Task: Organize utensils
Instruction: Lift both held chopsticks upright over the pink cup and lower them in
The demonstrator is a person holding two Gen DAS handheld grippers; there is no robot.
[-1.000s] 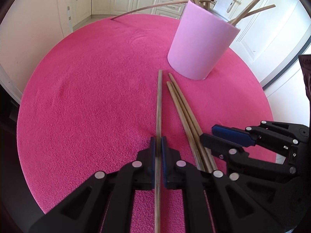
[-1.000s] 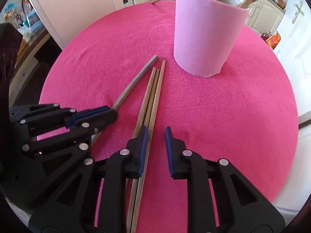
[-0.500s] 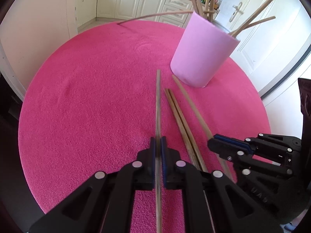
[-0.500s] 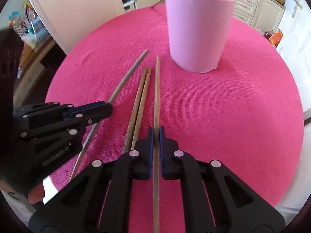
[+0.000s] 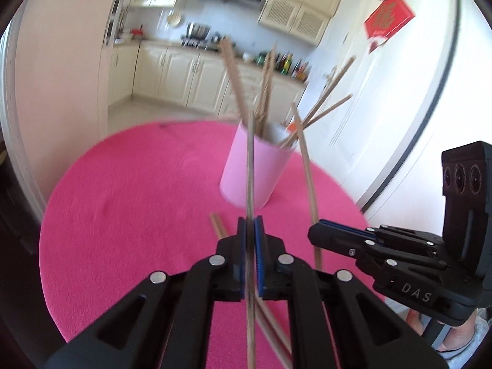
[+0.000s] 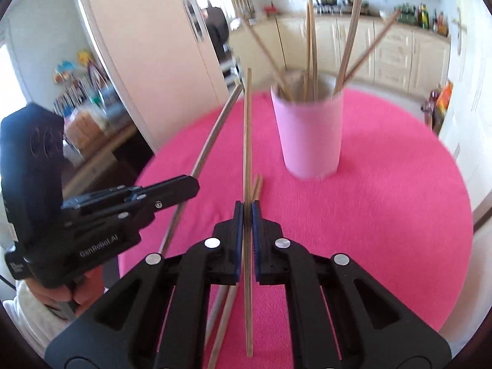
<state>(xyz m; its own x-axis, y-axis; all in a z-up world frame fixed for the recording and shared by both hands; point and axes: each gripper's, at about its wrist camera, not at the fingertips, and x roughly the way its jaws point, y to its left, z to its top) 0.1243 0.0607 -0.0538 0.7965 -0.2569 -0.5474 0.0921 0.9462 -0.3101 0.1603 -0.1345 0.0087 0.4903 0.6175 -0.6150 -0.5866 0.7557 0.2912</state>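
Jaws of left gripper (image 5: 251,230) and right gripper (image 6: 246,212) each pinching one chopstick, tips toward pink cup (image 6: 310,138)

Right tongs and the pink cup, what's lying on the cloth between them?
Two loose chopsticks lie on the pink cloth just beyond the right tongs, short of the cup; the right wrist view shows them.

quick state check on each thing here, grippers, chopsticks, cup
left hand-held gripper: shut on one chopstick, lifted
right hand-held gripper: shut on another chopstick, lifted
pink cup: upright, holding several chopsticks
loose chopsticks: lying flat on the pink tablecloth
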